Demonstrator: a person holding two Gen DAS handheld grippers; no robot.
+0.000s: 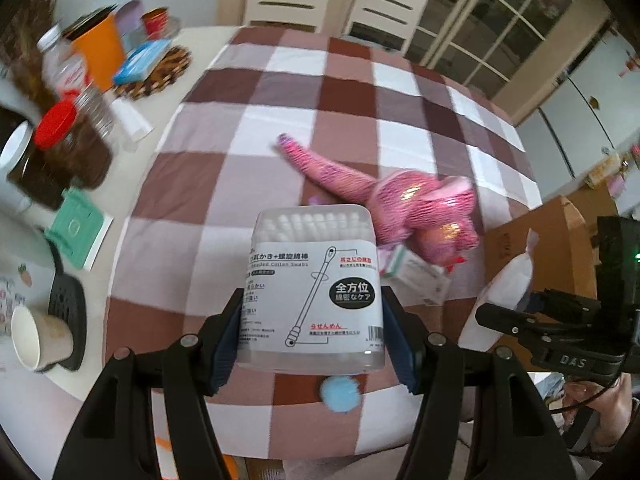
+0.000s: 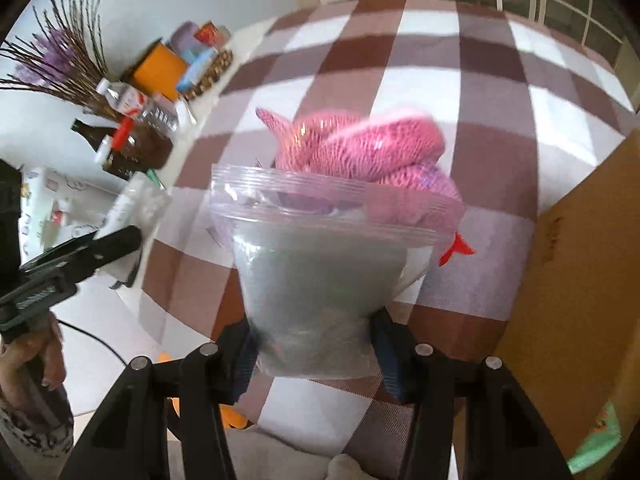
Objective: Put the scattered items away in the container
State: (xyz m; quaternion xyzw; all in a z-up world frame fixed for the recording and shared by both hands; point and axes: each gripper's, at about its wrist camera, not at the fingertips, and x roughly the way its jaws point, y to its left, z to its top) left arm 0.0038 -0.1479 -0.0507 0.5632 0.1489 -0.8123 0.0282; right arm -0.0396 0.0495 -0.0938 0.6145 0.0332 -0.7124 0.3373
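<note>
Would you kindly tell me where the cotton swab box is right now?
In the left wrist view, the cotton swab box is clamped in the left hand-held gripper, above the checked tablecloth, just before the pink mesh bag.

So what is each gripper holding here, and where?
Left gripper: clear plastic cotton-swab box, gripped by its lower sides. Right gripper: clear zip-top bag, by its bottom end.

- A table carries everything; a checked cloth (image 1: pixel 248 128) in brown, mauve and white squares covers most of it.
- On the cloth: a pink mesh net bag (image 1: pixel 384 196), a small white carton (image 1: pixel 416 276) just beside it, and a light blue pom-pom (image 1: pixel 340 394) near the front edge.
- On the bare white tabletop (image 1: pixel 132 118) to the left: a red-lidded jar (image 1: pixel 76 140), an orange box (image 1: pixel 100 52), a paper cup (image 1: pixel 38 338), a green packet (image 1: pixel 78 228).
</note>
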